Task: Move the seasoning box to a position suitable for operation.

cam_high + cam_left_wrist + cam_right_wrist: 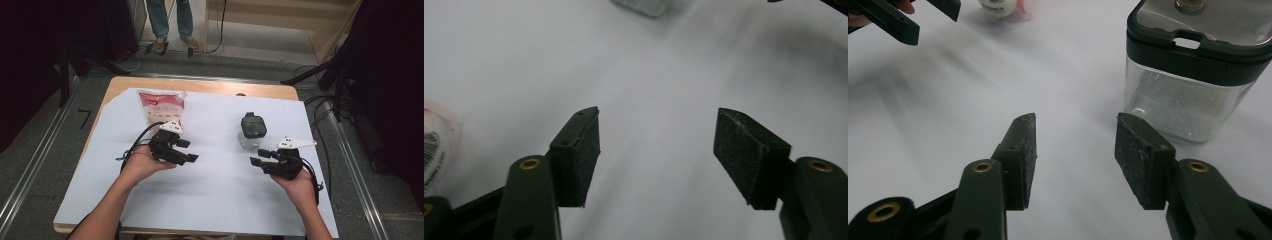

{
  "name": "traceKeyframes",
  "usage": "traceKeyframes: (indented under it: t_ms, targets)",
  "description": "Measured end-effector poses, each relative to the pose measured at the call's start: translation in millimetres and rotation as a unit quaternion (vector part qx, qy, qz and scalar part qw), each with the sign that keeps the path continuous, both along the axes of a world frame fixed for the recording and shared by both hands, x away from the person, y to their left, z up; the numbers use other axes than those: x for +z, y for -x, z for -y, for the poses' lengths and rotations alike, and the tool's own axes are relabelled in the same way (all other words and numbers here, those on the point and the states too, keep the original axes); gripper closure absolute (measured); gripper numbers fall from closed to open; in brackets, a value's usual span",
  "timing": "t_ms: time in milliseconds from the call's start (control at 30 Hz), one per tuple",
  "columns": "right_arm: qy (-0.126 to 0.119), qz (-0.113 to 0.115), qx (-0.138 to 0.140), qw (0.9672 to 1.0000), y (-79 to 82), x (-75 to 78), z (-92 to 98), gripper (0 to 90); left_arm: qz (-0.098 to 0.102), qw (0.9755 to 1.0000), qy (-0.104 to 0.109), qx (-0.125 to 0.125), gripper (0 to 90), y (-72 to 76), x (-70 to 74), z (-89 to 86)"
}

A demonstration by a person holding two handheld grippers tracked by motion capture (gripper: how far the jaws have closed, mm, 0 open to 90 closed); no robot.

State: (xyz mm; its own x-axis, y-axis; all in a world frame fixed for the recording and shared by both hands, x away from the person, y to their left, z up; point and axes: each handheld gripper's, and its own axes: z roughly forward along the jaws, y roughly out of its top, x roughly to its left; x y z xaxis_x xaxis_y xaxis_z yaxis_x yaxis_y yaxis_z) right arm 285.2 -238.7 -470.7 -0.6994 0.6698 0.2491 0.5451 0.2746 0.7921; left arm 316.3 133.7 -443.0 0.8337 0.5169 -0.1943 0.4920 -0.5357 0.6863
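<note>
Facing the lidded jar (pixel 1193 75), the right tool (pixel 1075 157) gapes empty; the left tool (pixel 656 155), released, meets bare sheet (pixel 664 75).

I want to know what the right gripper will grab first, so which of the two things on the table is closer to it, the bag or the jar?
The clear jar with the dark lid, standing upright just beyond the right gripper. The red and white bag lies far across the table, beyond the left gripper.

**Table and what it carries**

A light wooden table (pixel 120 85) is covered by a large white sheet (pixel 215 185). On the sheet, a red-and-white plastic food pouch (pixel 161 107) is laid at the far left (flat), and a clear square plastic jar with a black lid (pixel 252 131) is stood upright right of centre.
</note>
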Motion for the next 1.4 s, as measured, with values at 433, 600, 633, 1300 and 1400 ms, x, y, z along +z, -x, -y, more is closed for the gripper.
traceKeyframes:
  t_ms: [433, 600, 633, 1300, 1400]
  targets:
    - [0.012, -0.002, -0.005, 0.9999, -2.0, -3.1, -1.5, 46.0, 0.0, 1.0, 0.004, 0.004, 38.4, -4.1, 4.2, -7.0]
    - [0.015, -0.003, -0.008, 0.9999, -3.8, -4.6, -1.9, 44.8, -0.007, 1.0, 0.0, 0.0, 37.2, -5.2, 3.5, -6.9]
    - [0.016, -0.003, -0.008, 0.9998, -4.1, -5.0, -1.7, 44.7, -0.008, 1.0, 0.002, 0.001, 36.8, -4.9, 2.9, -6.4]
    - [0.014, 0.002, -0.06, 0.9981, -8.9, -7.2, 3.6, 36.6, -0.011, 0.9999, 0.007, 0.002, 28.7, -7.9, 4.2, -12.2]
    - [0.004, -0.004, -0.075, 0.9972, -9.8, -4.4, 7.0, 34.6, -0.002, 0.9998, 0.009, -0.019, 31.4, -4.9, 5.6, -12.3]
